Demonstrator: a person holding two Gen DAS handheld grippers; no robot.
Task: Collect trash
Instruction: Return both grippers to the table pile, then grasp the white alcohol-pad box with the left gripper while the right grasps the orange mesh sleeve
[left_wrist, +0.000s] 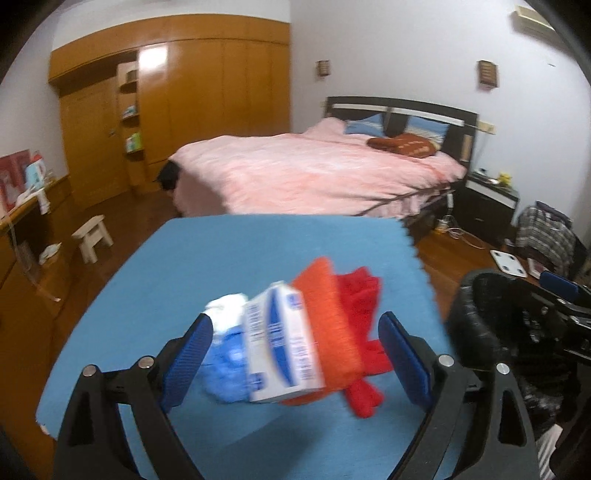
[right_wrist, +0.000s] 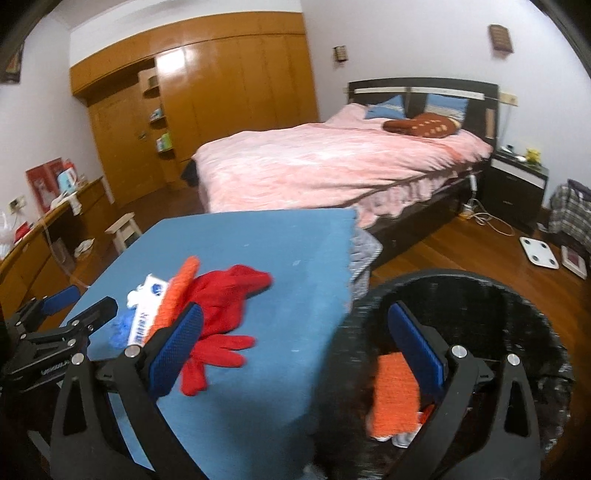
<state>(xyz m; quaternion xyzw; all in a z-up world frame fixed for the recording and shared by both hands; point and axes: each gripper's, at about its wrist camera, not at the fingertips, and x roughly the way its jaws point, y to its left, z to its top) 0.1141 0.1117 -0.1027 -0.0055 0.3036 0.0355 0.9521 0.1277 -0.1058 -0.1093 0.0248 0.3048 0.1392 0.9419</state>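
A blue-topped table (left_wrist: 147, 280) is seen from both wrist cameras, and it serves as the landmark here. On the table, near its right edge, a small heap of items is gathered: a white and blue carton (left_wrist: 279, 343), an orange cloth (left_wrist: 328, 325) touching the carton's right side, a red glove (left_wrist: 364, 332) lying under and to the right of the orange cloth, and a crumpled blue and white wrapper (left_wrist: 225, 358) just left of the carton.

The left gripper (left_wrist: 295, 363) is held over the table with its blue-padded fingers (left_wrist: 188, 360) spread wide. The heap is framed between them, but no pad is seen pressing on it, and nothing is gripped.

Just off the table's right edge, a black waste bin (right_wrist: 517, 306) lined with a dark bag is seen. Inside it, a second orange piece (right_wrist: 393, 395) is lying together with some smaller, blurred scraps. The right gripper (right_wrist: 295, 354) is held with its fingers spread apart, one finger over the table by the red glove and the other over the bin's mouth; nothing is pinched between them.

Beyond the table's far edge, a bed with a pink cover (left_wrist: 314, 170) is visible.
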